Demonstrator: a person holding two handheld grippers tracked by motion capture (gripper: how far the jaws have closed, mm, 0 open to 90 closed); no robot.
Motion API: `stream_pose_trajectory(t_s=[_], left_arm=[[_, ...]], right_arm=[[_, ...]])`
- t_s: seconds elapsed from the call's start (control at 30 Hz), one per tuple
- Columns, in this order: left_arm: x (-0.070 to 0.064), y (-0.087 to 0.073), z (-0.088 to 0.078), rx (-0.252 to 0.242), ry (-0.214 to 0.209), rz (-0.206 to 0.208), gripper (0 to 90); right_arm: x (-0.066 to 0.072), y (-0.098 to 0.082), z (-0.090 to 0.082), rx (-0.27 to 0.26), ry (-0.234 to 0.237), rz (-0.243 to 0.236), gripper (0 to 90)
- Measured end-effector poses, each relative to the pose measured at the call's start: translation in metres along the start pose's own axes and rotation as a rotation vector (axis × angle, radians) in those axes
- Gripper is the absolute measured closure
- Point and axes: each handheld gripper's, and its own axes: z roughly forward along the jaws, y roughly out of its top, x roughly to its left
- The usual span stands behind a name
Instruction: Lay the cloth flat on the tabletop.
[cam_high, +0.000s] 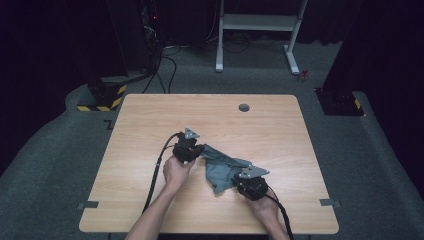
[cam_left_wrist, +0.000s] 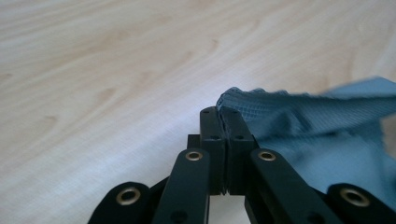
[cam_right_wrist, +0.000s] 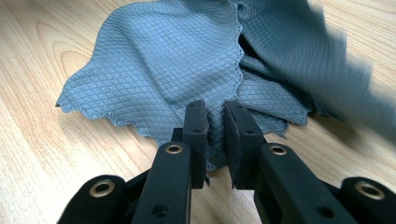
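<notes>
Forearms enter from the bottom edge of the high view, each hand wrapped around a gripper over a pale wooden table (cam_high: 150, 200). Left gripper (cam_high: 196, 148) sits near the table's middle, its black cable looping back toward the person; right gripper (cam_high: 243, 181) sits nearer the front edge, a grey three-cornered plate on top. Between them lies a grey-blue cloth (cam_high: 222, 167), crumpled, stretched loosely from one gripper to the other. Left gripper view: jaws pressed together, a puckered corner of the cloth (cam_left_wrist: 243, 100) pinched at their tips, the rest trailing off to the right, blurred, above bare wood. Right gripper view: jaws clamped on a bunched fold of the cloth (cam_right_wrist: 177, 60), a narrow gap between them packed with fabric; diamond-weave texture and a scalloped hem are plain to see. Most of the cloth spreads flat on the table beyond the jaws, one flap at the upper right blurred. Small round hole (cam_high: 244, 107) marks the table's far side. Beyond the table, dark carpet and a white frame (cam_high: 257, 22).
</notes>
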Motion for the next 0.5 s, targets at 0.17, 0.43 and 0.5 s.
stream_pose_trajectory(t_s=[0.17,0.43,0.5], left_arm=[[0.014,0.005,0.017,0.057,0.045,-0.008,88.2],[0.018,0.0,0.036,0.104,0.055,-0.014,78.9],[0.015,0.0,0.033,0.098,0.052,-0.018,65.5]], right_arm=[[0.0,0.0,0.0,0.0,0.0,-0.001,79.7],[0.0,0.0,0.0,0.002,-0.003,-0.002,79.6],[0.001,0.0,0.0,0.0,-0.005,-0.001,79.1]])
